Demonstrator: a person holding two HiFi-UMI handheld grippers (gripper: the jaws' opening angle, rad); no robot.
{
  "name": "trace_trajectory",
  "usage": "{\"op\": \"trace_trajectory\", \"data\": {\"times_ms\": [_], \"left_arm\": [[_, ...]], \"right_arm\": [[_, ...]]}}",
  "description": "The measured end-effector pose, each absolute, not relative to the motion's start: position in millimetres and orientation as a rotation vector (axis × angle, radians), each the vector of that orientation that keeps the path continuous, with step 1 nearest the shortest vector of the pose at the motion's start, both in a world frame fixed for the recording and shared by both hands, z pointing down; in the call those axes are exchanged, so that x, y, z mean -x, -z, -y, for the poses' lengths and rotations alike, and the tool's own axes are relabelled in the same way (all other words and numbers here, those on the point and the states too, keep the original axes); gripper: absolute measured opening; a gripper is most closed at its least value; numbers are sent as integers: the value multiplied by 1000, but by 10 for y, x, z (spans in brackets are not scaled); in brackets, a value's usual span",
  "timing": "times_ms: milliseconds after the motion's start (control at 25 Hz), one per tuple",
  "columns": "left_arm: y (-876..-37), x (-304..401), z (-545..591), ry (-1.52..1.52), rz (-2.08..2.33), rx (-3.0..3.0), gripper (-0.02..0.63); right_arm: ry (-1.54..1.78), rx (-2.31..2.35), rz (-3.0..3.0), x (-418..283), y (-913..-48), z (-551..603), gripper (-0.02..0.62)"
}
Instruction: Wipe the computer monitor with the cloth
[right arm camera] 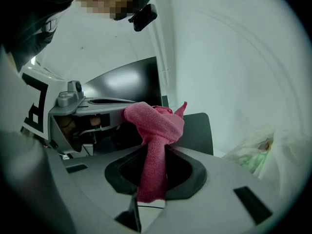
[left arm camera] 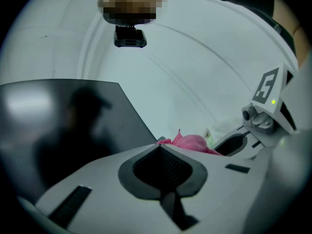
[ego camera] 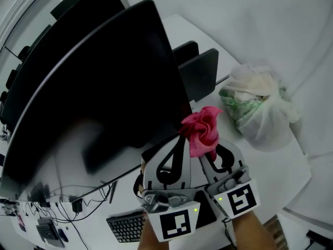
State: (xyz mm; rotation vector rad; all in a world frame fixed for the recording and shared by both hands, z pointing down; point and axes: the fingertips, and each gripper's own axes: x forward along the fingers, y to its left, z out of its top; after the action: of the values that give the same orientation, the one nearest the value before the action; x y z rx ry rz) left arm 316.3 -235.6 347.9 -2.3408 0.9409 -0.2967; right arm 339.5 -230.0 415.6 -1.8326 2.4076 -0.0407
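A large black monitor (ego camera: 88,87) fills the left of the head view, its dark screen tilted towards me. A pink cloth (ego camera: 202,128) bunches up beside the screen's lower right corner. My right gripper (ego camera: 209,149) is shut on the pink cloth (right arm camera: 155,145), which hangs down between its jaws with a knot-like wad above them. My left gripper (ego camera: 180,136) sits right beside it, shut, its tip next to the cloth (left arm camera: 192,143). Nothing shows between the left gripper's (left arm camera: 162,149) jaws. The monitor (left arm camera: 73,126) lies to their left.
A white plastic bag (ego camera: 260,108) of stuff stands on the white desk (ego camera: 270,165) at right. Two dark panels (ego camera: 200,72) stand behind the monitor. A keyboard (ego camera: 127,225) and cables (ego camera: 62,207) lie below the screen.
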Motion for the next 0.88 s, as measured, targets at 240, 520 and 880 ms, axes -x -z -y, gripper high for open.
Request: {"op": "trace_trajectory", "data": {"times_ms": [240,520,880], "left_arm": [[-3711,-3175,2327,340,-928,2361,5],[-4002,-3167,2289,386,-939,2384,5],[-4263,-3125,2240,442,-937,2410,5]], "right_arm": [[101,1841,-2402,-3390,-4387,2253,98],[167,1887,-2423,-3436,-4656,2218,98],[223,1938,-2452,-3424,-4901,2199,98]]}}
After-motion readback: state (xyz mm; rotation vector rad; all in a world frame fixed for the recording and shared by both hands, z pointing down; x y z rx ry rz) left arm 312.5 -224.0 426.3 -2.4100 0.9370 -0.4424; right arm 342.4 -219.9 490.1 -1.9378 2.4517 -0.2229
